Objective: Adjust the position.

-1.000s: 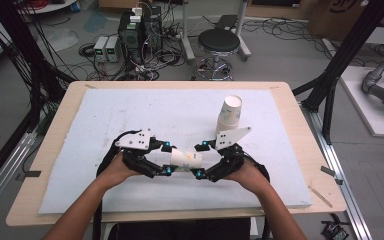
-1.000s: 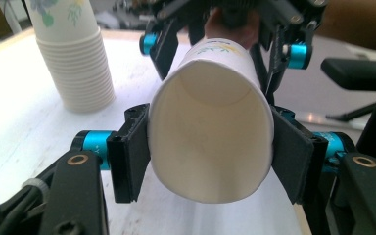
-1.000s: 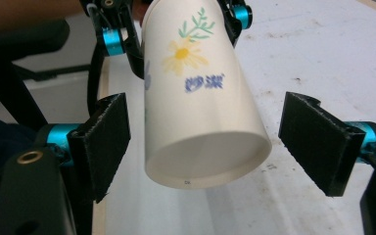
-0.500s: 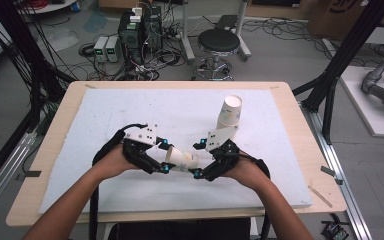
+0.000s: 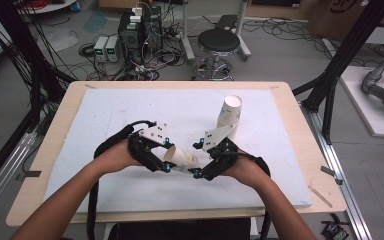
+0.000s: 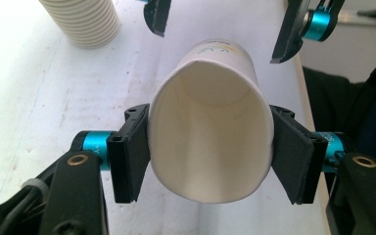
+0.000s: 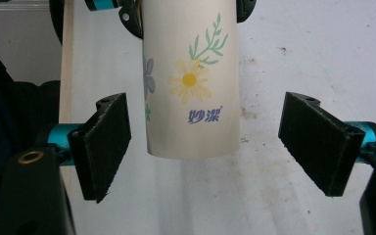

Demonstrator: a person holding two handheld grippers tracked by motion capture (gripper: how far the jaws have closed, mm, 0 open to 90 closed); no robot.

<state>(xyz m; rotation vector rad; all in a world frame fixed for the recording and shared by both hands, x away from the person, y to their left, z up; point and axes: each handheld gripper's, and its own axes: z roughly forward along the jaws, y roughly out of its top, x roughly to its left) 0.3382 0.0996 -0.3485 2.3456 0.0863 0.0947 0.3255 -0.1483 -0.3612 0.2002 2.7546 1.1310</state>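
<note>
A paper cup [image 5: 182, 157] is being held on its side between the two hand-held grippers, above the white mat [image 5: 130, 110] that is covering the counter [image 5: 55, 107]. The left hand-held gripper [image 5: 167, 161] is being kept closed on the cup: in the left gripper view its two black pads [image 6: 132, 154] are being pressed against opposite sides of the cup near the rim, and the open mouth is being squeezed slightly oval and is being turned towards that gripper's camera. The right hand-held gripper [image 5: 196, 165] is being held open at the cup's other end; in the right gripper view the flower-printed cup wall [image 7: 191, 78] is being seen between its spread pads [image 7: 105, 139], the left pad lying just beside the wall and the right pad standing clear of it, with the closed base nearest the camera. A stack of paper cups [image 5: 230, 114] is being shown beyond the right hand-held gripper, tilted on the mat, and its ribbed rims [image 6: 81, 22] are being seen ahead and to the left of the left hand-held gripper.
</note>
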